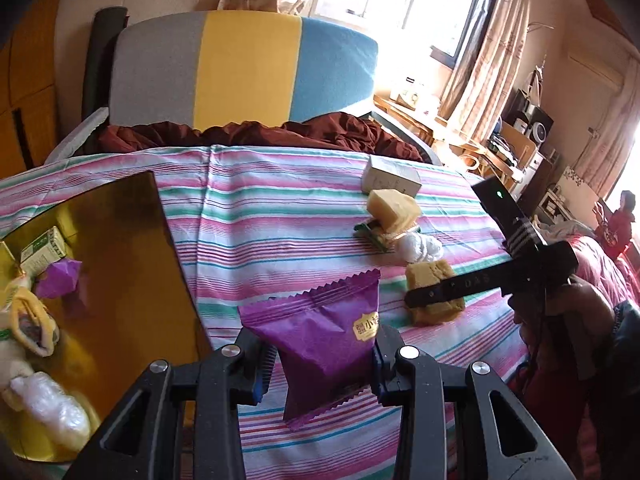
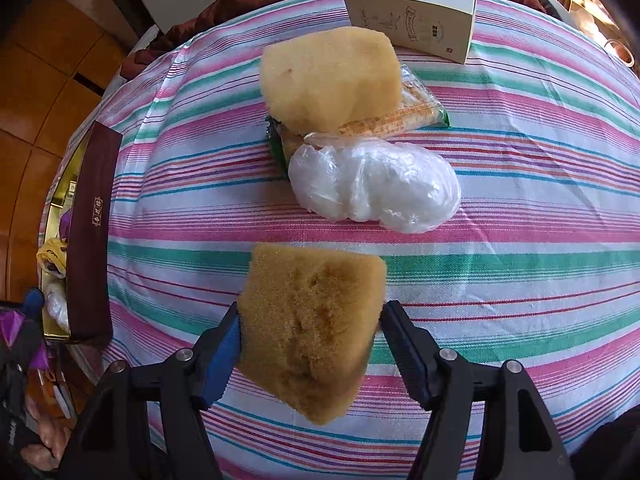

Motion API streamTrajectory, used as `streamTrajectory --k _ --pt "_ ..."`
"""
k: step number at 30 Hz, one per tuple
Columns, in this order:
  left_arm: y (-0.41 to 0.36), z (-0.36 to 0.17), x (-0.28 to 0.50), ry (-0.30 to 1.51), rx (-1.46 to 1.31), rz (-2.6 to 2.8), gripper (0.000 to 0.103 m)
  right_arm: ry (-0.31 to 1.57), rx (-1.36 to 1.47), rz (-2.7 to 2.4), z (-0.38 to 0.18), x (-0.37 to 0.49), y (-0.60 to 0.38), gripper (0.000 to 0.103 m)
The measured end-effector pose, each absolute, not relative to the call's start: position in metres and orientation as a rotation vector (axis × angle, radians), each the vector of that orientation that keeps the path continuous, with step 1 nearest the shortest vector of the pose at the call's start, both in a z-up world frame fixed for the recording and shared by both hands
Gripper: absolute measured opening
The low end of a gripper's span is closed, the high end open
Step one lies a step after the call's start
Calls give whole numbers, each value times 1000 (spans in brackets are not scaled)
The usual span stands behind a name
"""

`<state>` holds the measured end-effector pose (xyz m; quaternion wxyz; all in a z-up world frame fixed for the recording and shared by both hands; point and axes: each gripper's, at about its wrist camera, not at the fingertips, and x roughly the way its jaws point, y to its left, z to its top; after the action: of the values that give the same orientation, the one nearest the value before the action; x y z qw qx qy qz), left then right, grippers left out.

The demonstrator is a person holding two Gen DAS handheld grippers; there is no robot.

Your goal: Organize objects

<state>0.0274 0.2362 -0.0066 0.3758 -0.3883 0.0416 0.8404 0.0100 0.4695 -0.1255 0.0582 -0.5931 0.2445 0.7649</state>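
My left gripper [image 1: 320, 364] is shut on a purple snack packet [image 1: 324, 332] and holds it above the striped tablecloth [image 1: 256, 216]. To its left is a gold-lined box [image 1: 120, 272] with several items inside. My right gripper [image 2: 310, 344] is shut on a brown-yellow sponge [image 2: 312, 328], which also shows in the left wrist view [image 1: 434, 292]. Beyond it lie a white plastic bundle [image 2: 372, 184], a pale yellow sponge [image 2: 332, 80] on a green biscuit pack [image 2: 408, 114], and a cream carton [image 2: 412, 20].
The box's dark red wall [image 2: 92, 236] stands at the table's left edge in the right wrist view. A striped chair back [image 1: 248, 68] and a dark red cloth [image 1: 280, 132] sit behind the table. A cluttered desk [image 1: 500, 148] is at the right.
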Motion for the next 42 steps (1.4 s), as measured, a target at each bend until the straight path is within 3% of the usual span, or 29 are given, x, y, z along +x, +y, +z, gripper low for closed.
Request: streamTrajectory --k 11,20,26,34,39,40,42 --pt "130 12 -40 -25 -1058 2450 38 711 -1796 2324 -125 10 467 72" --pt "59 9 -88 -19 -1097 2656 38 626 -1805 2327 -125 8 460 74" --pt "30 -8 -131 -146 -1220 2626 38 531 -1808 2322 -124 7 451 74" --pt "38 -38 -168 -83 -1334 2593 40 547 -1799 2332 -123 9 455 74" --pt "41 -46 -171 -72 -1365 2611 56 541 -1796 2337 -121 11 457 74" --pt "41 -46 -169 -74 -1366 2618 64 538 -1797 2338 -121 11 458 74" --pt "39 -43 -163 -77 -1349 2640 65 530 -1797 2339 -120 10 457 74"
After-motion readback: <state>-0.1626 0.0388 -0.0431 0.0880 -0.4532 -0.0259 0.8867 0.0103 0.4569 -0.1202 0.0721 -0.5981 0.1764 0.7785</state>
